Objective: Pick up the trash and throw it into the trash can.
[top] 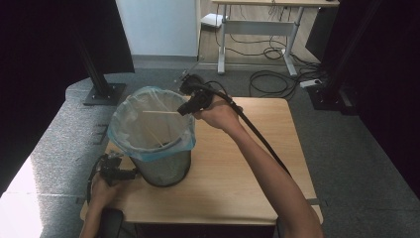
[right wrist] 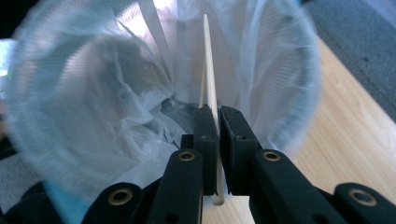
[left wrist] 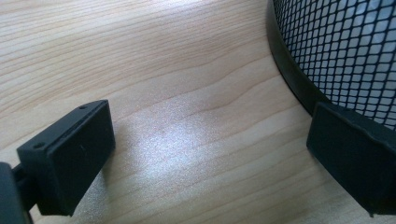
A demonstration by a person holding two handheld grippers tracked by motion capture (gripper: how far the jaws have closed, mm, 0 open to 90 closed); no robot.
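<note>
A black mesh bin lined with a pale blue plastic bag stands on the wooden table. My right gripper hovers over the bin's far rim, shut on a thin wooden stick that points across the opening. In the right gripper view the stick runs out from between the jaws over the bag. Another stick leans inside the bin. My left gripper stands open at the bin's base, one pad against the mesh, the other pad over bare wood.
The table's left edge lies close behind the left hand. Grey carpet surrounds the table. A stand base sits at the back left, and a desk with cables at the back.
</note>
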